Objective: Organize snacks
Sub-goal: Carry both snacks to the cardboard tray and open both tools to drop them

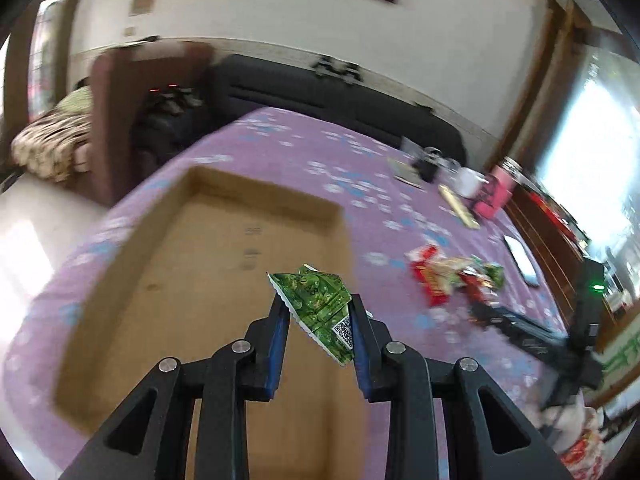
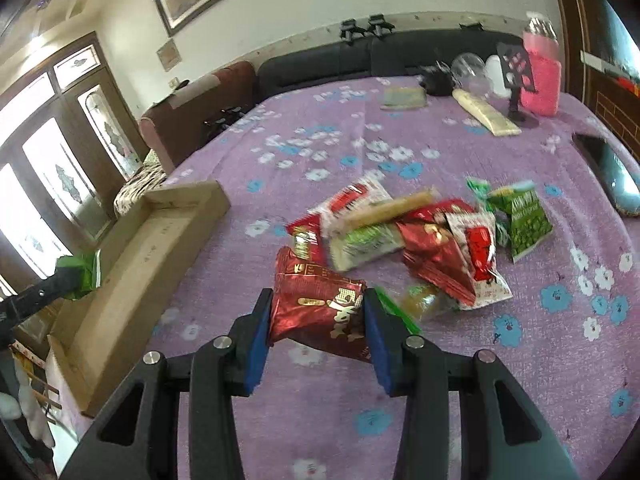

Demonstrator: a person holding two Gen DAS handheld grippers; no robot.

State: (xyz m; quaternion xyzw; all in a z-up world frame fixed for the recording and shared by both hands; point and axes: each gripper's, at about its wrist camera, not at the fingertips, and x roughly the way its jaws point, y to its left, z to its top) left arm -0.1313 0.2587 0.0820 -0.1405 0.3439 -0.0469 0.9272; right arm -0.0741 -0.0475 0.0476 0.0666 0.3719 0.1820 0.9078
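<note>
Red packet (image 2: 320,312) (base hidden) in right tool (image 2: 318,322)

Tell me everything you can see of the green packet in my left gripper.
The green snack packet is a small, glossy foil-like sachet with a serrated edge and a QR code near one corner. It is crumpled and tilted, pinched between the blue pads of the left hand-held gripper, above the open cardboard box. Nothing else touches it.

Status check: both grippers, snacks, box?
Left gripper shut on green packet, over cardboard box. Right gripper shut on red packet. Snack pile on table, nothing blocking.
</note>
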